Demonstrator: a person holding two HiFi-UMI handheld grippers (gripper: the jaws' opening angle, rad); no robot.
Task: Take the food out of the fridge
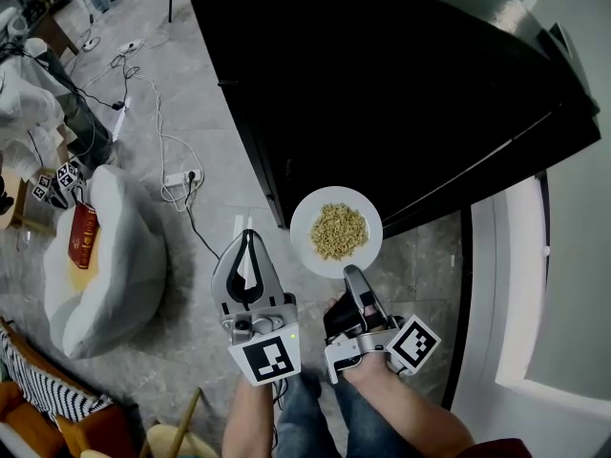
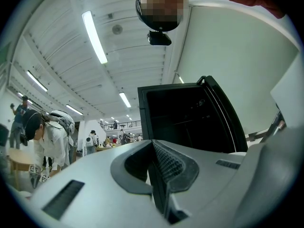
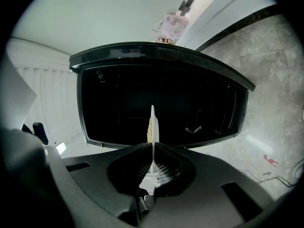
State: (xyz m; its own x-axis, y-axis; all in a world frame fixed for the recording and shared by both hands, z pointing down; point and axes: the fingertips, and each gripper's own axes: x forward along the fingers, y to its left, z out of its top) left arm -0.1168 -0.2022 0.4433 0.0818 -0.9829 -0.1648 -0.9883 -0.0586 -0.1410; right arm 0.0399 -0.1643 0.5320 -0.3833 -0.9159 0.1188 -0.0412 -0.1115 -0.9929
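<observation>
Both forearms reach forward from the lower edge of the head view, the left forearm [image 1: 248, 416] and the right forearm [image 1: 406, 406] side by side, each carrying its tool close to level. The right hand-held gripper [image 1: 351, 275] is clamped on the near rim of a round white plate [image 1: 304, 225], its dark jaws pinching the edge. The plate extends flat ahead of the jaw tips with a heap of pale yellow food [image 1: 338, 231] in its middle. In the right gripper view the plate shows edge-on as a thin white line rising from between the closed jaws. Beyond the plate stands the large black fridge [image 1: 401, 93], its dark interior facing this gripper, and the plate is held in front of it, outside. The left hand-held gripper [image 1: 247, 241] sits just to the left of the right one, tipped slightly upward toward the fridge, its grey jaws pressed together with nothing between them. Further to its left a white beanbag [image 1: 115, 265] rests on the grey stone floor [image 1: 205, 93], and white cables [image 1: 177, 175] trail across the floor ahead of it.
</observation>
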